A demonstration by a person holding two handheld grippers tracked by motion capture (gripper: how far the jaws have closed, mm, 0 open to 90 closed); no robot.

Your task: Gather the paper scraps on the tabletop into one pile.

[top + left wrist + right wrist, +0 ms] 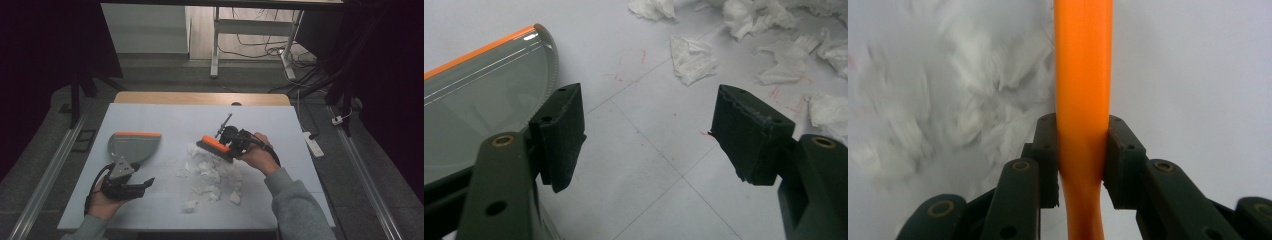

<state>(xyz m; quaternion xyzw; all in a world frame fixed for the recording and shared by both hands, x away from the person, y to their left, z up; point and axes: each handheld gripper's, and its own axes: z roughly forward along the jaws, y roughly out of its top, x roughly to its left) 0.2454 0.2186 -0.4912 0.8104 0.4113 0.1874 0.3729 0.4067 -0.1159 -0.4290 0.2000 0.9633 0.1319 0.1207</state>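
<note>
Orange brush [216,145] sits clamped in the right gripper [235,142], angled down at the torn paper scraps [209,175] to sweep them. Left gripper [131,187], jaws wide and empty, waits beside the dustpan [133,146] on the table [165,120], likely to steady it.

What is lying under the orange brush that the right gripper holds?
Torn white paper scraps lie on the table beside and below the brush. Anything directly beneath it is hidden. The right gripper clamps its orange back.

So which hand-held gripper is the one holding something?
The right hand-held gripper: its jaws are shut on the orange brush. The left hand-held gripper stands open with nothing between its jaws, beside the dustpan.
</note>
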